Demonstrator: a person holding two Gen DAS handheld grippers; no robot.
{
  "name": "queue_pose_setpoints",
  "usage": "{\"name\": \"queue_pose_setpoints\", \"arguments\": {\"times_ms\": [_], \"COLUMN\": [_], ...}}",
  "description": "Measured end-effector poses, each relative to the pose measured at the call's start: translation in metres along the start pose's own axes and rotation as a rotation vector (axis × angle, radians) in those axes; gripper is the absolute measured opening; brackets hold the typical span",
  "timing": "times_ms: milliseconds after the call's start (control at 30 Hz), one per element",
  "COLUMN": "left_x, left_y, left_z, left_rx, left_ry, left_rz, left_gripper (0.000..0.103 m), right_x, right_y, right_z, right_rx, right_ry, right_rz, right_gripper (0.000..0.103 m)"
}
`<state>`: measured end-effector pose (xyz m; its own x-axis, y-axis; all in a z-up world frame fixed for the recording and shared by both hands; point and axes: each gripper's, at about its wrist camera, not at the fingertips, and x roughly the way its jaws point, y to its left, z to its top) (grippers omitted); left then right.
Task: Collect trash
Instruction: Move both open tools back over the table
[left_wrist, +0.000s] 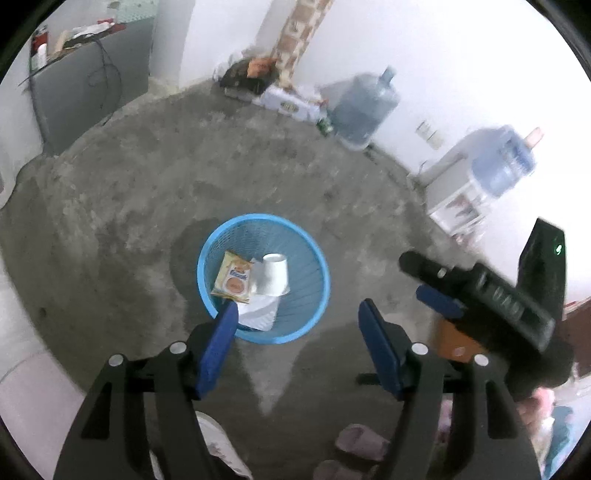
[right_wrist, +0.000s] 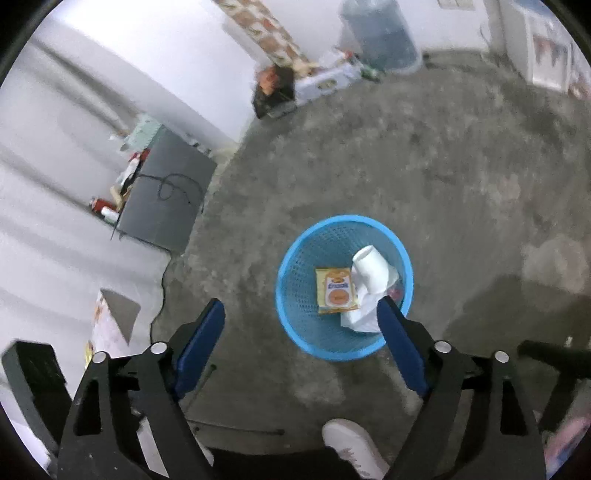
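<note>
Left wrist | basket (left_wrist: 317, 291): wrapper (left_wrist: 232, 277), cup (left_wrist: 275, 273), perhaps tissue (left_wrist: 258, 314) | both tools wide, empty

Each hand-held gripper has a black frame of angular, cut-out arms joined by round silver screws. The left hand-held gripper (left_wrist: 297, 314) carries two flat blue fingers (left_wrist: 218, 347), and the right hand-held gripper (right_wrist: 303, 314) matches it. The right one's black body bears a small green light (left_wrist: 559, 249). The person wears a white shoe (right_wrist: 351, 448).
</note>
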<state>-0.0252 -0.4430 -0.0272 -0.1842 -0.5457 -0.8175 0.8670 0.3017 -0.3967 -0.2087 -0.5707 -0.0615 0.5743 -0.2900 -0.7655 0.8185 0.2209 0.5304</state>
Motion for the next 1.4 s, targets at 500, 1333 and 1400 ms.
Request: {"name": "queue_pose_setpoints", "arguments": {"times_ms": [500,1333,1400], "left_x": [-0.198,-0.352,-0.358], "left_y": [0.068,0.173,0.184], "left_z": [-0.104,-0.291,-0.3], "left_rx": [-0.068,-0.344,-0.368], "left_ry": [-0.217,-0.497,-0.518], "left_rz": [0.221,0.447,0.456], "left_gripper": [0.071,0.072,0.073], "right_x": [-0.055,-0.086,-0.084], "right_y": [0.122,0.214,0.224], "right_z": [-0.086,-0.189,-0.198], "right_rx": [-0.403,-0.755,-0.763], "right_ry": [-0.106,-0.158,-0.116], "right_rz": [-0.218,0.078,0.11], "right_gripper": [0.095,0.095,0.095]}}
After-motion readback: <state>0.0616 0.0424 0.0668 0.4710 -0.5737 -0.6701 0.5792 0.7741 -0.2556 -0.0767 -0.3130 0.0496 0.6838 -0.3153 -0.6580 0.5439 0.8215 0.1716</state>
